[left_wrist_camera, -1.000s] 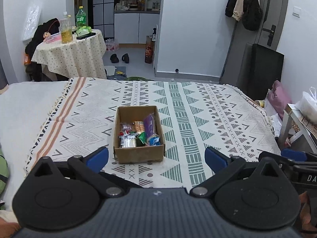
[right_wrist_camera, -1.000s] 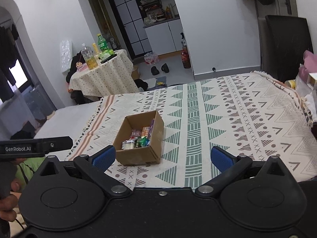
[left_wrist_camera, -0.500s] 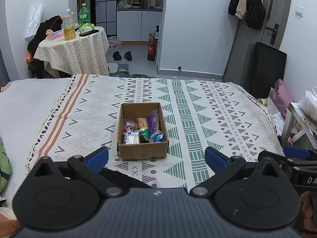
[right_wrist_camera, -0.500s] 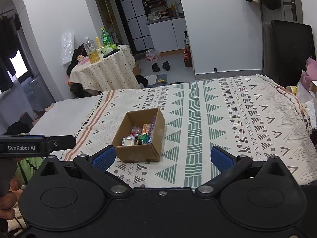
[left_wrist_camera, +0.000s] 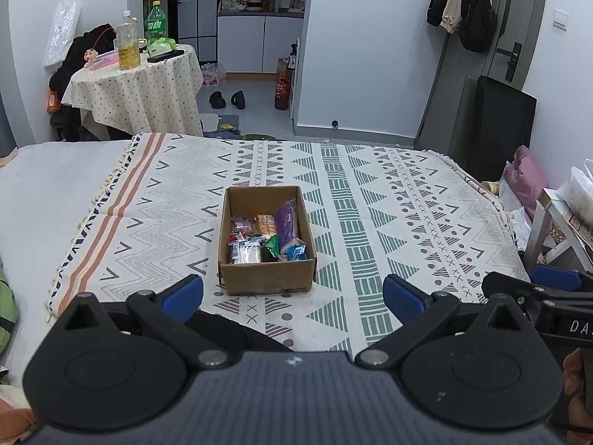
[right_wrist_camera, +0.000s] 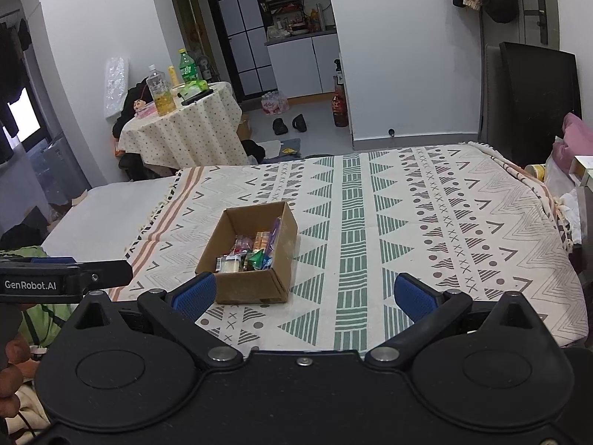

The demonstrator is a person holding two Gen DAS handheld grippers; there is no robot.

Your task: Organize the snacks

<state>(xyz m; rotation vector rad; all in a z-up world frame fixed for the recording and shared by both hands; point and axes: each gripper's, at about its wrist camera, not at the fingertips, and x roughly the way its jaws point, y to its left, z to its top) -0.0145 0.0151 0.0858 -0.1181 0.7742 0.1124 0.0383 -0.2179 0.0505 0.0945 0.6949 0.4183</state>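
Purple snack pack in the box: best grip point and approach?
Take the purple pack by its upper long edge, from straight above. It stands on edge against the right wall of the cardboard box, other snacks crowd its left, so only the top is free. Both tongs are open.

The left gripper (left_wrist_camera: 292, 293) is wide open. Its two blue fingertips (left_wrist_camera: 182, 292) sit far apart and hold nothing. It points straight ahead and stays level. Seen from the right wrist camera, its black body pokes in at the left edge, with some fingers (right_wrist_camera: 9, 374) of the person's hand under it.

The right gripper (right_wrist_camera: 305, 295) is wide open too. Its blue fingertips (right_wrist_camera: 414, 299) are far apart and grip nothing. In the left wrist view, its arm and a blue tip show at the right edge. A bit of the hand (left_wrist_camera: 574, 374) holding it shows below.
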